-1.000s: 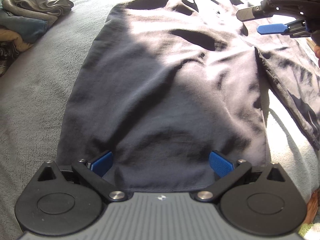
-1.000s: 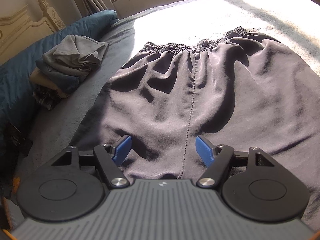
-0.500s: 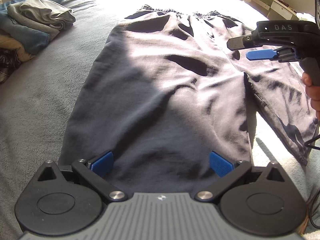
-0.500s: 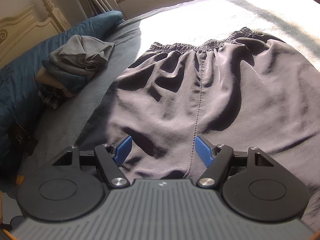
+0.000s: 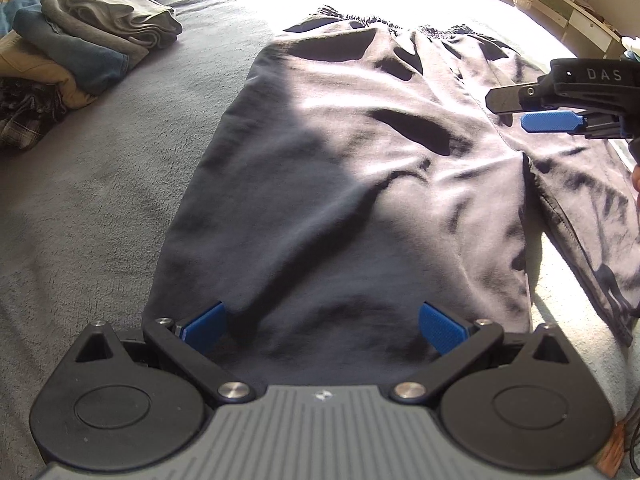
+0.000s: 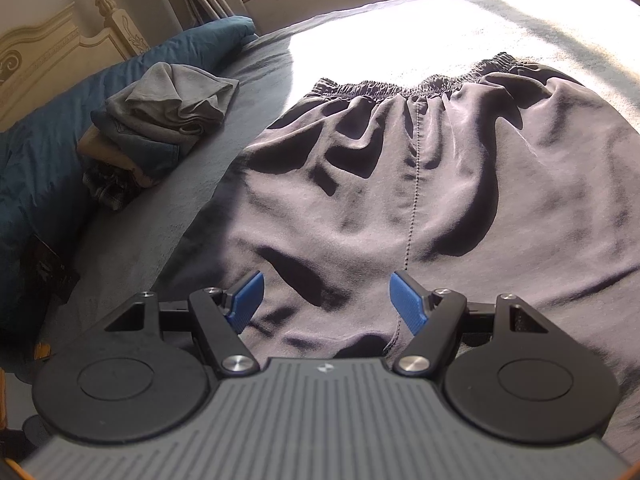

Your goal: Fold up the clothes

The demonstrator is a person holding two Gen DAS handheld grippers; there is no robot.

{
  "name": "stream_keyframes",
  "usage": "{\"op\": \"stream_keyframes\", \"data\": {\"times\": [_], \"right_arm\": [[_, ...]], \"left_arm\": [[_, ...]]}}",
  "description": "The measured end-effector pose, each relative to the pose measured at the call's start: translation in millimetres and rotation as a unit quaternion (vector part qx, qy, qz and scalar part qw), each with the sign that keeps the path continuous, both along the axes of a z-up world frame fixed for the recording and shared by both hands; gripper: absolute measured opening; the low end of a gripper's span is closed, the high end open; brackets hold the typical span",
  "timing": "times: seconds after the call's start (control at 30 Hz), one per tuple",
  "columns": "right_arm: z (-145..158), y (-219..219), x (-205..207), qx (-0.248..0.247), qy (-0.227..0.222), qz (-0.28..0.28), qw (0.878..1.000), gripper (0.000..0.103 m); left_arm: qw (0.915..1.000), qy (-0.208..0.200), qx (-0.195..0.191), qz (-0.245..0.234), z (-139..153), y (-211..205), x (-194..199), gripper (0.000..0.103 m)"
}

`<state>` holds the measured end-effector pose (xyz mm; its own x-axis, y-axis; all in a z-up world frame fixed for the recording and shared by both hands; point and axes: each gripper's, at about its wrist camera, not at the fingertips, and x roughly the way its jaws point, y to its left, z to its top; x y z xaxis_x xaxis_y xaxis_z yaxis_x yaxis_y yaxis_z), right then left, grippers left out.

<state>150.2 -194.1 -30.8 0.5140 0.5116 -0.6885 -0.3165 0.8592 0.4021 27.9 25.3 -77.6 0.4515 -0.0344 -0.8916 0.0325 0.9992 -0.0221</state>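
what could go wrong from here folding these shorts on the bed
1. The dark shorts lie wrinkled, with deep creases below the waistband; folding now would likely trap them.
2. The left gripper and right gripper are both open above the fabric; a shallow pinch might catch only the top layer, so the fold drags unevenly.
3. The stack of folded clothes sits close on the left; a wide swing could topple it.
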Motion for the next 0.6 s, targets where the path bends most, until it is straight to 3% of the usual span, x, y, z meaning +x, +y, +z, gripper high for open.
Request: {"op": "stream_keyframes", "data": {"times": [0.43,0.6], "right_arm": [[0,8,-4,-0.004,0.003,0.012,1.000,0.070],[-1,12,-6,-0.005,0.006,0.020,1.000,0.070]], "left_arm": [[0.9998,-0.004,0.017,0.014,3,12,6,0.103],[0.9985,-0.004,0.039,0.038,6,28,15,0.102]]}}
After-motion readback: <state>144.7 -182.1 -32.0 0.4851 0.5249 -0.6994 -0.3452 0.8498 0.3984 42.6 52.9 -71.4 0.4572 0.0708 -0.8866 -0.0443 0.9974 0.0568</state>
